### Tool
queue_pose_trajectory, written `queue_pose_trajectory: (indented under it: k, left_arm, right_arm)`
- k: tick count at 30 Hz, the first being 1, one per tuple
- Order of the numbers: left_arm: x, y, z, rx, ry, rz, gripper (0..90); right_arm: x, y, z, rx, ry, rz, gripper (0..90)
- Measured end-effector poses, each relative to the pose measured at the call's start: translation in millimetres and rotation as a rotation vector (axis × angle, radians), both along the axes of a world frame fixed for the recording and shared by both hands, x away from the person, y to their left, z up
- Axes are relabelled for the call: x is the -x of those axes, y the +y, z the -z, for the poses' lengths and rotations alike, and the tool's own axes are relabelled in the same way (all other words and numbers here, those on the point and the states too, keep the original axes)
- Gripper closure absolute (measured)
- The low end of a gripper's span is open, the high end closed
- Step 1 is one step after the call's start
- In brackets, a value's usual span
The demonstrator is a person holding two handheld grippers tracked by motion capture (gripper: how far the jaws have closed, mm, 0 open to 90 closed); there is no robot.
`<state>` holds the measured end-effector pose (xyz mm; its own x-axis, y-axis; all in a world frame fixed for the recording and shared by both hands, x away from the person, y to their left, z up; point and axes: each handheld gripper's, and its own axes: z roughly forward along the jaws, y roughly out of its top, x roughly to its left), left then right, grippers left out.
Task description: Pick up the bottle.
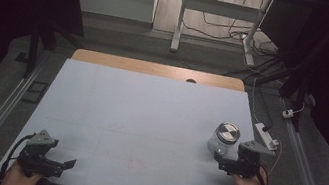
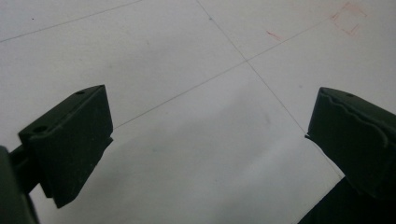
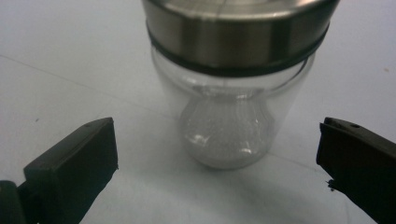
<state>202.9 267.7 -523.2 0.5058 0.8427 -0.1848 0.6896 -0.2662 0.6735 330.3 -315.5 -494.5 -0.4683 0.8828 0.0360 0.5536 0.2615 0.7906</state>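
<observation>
Jar (image 1: pixel 223 138) upright just beyond R gripper (image 1: pixel 225 159), jaws wide, unclenched; L gripper (image 1: pixel 64 164) far left, also released.

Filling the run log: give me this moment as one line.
right gripper: open, jaws either side of glass jar, not touching | jar: upright, steel lid on | left gripper: open, nothing between jaws, over white table
</observation>
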Motion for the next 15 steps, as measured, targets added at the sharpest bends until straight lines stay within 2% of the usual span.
queue_pose_trajectory:
  k: [9, 15]
  left_arm:
    - [-0.1, 0.2, 0.2, 0.001, 0.001, 0.002, 0.8]
    - [-0.2, 0.1, 0.2, 0.004, 0.003, 0.005, 0.8]
  right_arm:
    - [-17.4, 4.4, 4.6, 0.003, -0.007, -0.002, 0.0]
    - [-26.3, 7.0, 5.5, 0.004, -0.029, 0.000, 0.0]
